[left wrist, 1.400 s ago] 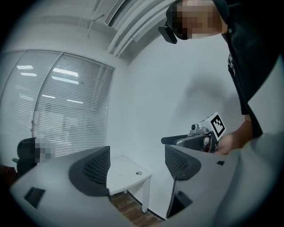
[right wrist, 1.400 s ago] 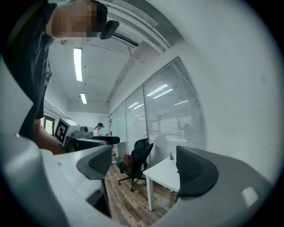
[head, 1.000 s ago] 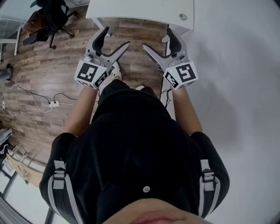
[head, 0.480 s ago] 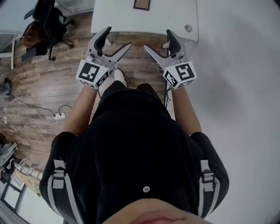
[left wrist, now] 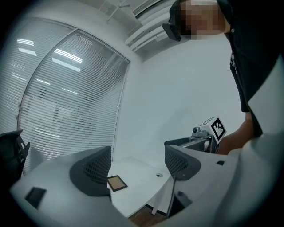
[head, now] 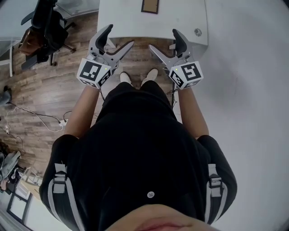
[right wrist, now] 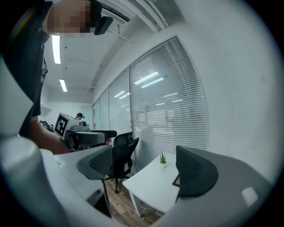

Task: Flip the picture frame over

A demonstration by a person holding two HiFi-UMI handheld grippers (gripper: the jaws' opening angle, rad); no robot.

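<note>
The person stands on the wooden floor [head: 54, 90] in front of a white bench [head: 122, 20], holding one tool in each hand at waist height. The left tool [head: 118, 38] and the right tool [head: 163, 39] both point forward towards the near edge of the bench, side by side and apart from each other. Each has its jaws spread wide with nothing between them; both tool views show only open air and the room beyond.

The picture frame [head: 150, 6] lies flat on the bench top, well ahead of both tools and touched by neither. In the left tool's view it shows as a small dark-edged rectangle with a brown middle, seen through the gap between the jaws. In the right tool's view one jaw hides most of it, and a small green plant [right wrist: 163, 158] stands further along the bench. A small round fitting [head: 198, 32] sits in the bench top near its right corner.

A black office chair [head: 47, 25] stands on the floor to the left, and a white power strip [head: 63, 122] with its cables lies further back
</note>
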